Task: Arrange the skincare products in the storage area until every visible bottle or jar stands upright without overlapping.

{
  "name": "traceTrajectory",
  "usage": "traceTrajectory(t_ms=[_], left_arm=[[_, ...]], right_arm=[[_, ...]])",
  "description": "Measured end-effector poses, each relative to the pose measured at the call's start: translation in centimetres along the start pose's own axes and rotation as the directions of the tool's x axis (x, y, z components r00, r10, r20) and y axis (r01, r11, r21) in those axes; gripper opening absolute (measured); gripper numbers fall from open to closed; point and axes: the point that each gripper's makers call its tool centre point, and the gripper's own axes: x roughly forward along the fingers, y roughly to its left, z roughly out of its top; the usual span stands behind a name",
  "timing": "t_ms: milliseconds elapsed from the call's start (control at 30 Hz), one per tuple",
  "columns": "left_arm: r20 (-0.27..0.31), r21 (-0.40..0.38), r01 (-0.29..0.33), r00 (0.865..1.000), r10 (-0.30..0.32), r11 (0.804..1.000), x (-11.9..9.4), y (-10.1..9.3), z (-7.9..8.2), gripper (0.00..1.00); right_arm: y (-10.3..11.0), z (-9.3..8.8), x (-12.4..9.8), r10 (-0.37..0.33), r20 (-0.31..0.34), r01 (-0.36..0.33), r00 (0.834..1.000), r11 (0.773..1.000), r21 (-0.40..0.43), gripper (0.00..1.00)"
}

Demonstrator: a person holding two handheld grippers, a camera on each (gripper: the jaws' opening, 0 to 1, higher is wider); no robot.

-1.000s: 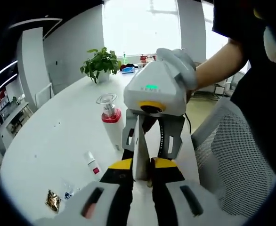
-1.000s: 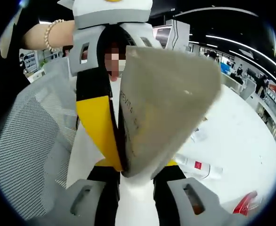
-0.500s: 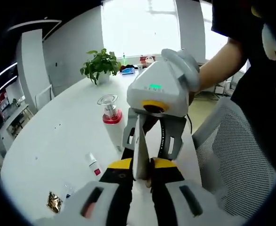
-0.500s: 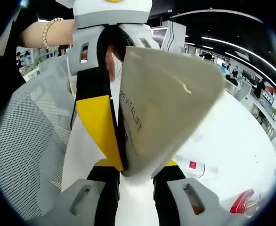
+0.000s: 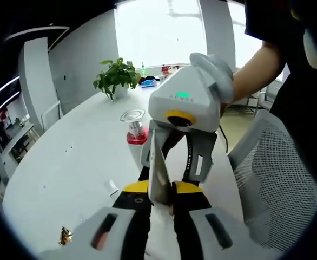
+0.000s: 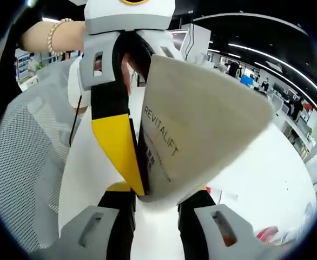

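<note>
A grey tube [image 6: 202,135] printed REVITALIFT is held in the air over the white table [image 5: 77,162] by both grippers. My right gripper [image 6: 156,197] is shut on its narrow end. My left gripper's yellow finger [image 6: 118,146] presses its side from above. In the left gripper view the tube [image 5: 158,170] shows edge-on, with my left gripper [image 5: 159,190] shut on it and my right gripper [image 5: 172,172] reaching down onto it. A white pump bottle [image 5: 136,135] with a red collar and clear cap stands upright behind them. A small white tube [image 5: 112,187] lies flat on the table.
A potted plant [image 5: 117,76] stands at the far end of the table. A gold wrapper [image 5: 65,235] lies near the front edge. A mesh chair [image 5: 277,179] is beside the table. Another white tube [image 6: 223,194] and a red item [image 6: 266,234] lie on the table.
Both grippers keep hold of the grey tube. The hands have shifted a little, and the tube has turned so its label reads more plainly in the right gripper view.
</note>
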Motion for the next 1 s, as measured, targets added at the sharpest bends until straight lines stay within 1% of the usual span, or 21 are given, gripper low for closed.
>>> traceTrajectory(t_ms=[267, 400, 533, 600, 667, 700, 800, 1000], left_arm=[[0.03, 0.018, -0.002, 1.0, 0.002, 1.0, 0.5, 0.4, 0.3, 0.11], [0.041, 0.031, -0.004, 0.999, 0.002, 1.0, 0.7, 0.7, 0.6, 0.11], [0.054, 0.044, -0.005, 0.999, 0.002, 0.999, 0.9, 1.0, 0.8, 0.11], [0.061, 0.052, -0.008, 0.998, 0.005, 0.999, 1.2, 1.4, 0.9, 0.11], [0.066, 0.056, -0.011, 0.998, 0.007, 0.998, 1.3, 1.5, 1.1, 0.11], [0.069, 0.058, -0.009, 0.998, 0.005, 0.998, 1.4, 1.6, 1.1, 0.11], [0.079, 0.071, -0.007, 0.997, 0.001, 0.997, 1.8, 1.9, 1.5, 0.11], [0.095, 0.082, 0.004, 0.995, -0.012, 0.997, 2.5, 2.7, 1.9, 0.11]], right_arm=[[-1.0, -0.3, -0.4, -0.077, -0.014, 0.077, 0.997, 0.997, 0.009, 0.32], [-1.4, -0.8, -1.0, -0.117, -0.02, 0.118, 0.993, 0.992, 0.038, 0.32], [-1.3, -1.8, -1.4, -0.144, -0.038, 0.146, 0.989, 0.987, 0.067, 0.32], [-0.9, -2.4, -1.8, -0.159, -0.06, 0.163, 0.985, 0.985, 0.059, 0.33], [-0.8, -3.2, -2.0, -0.172, -0.067, 0.177, 0.983, 0.981, 0.083, 0.33], [-0.6, -3.5, -2.3, -0.179, -0.065, 0.186, 0.982, 0.977, 0.108, 0.34], [0.0, -4.4, -3.0, -0.18, -0.079, 0.189, 0.981, 0.973, 0.133, 0.33], [1.0, -6.1, -4.3, -0.188, -0.097, 0.204, 0.977, 0.96, 0.194, 0.34]])
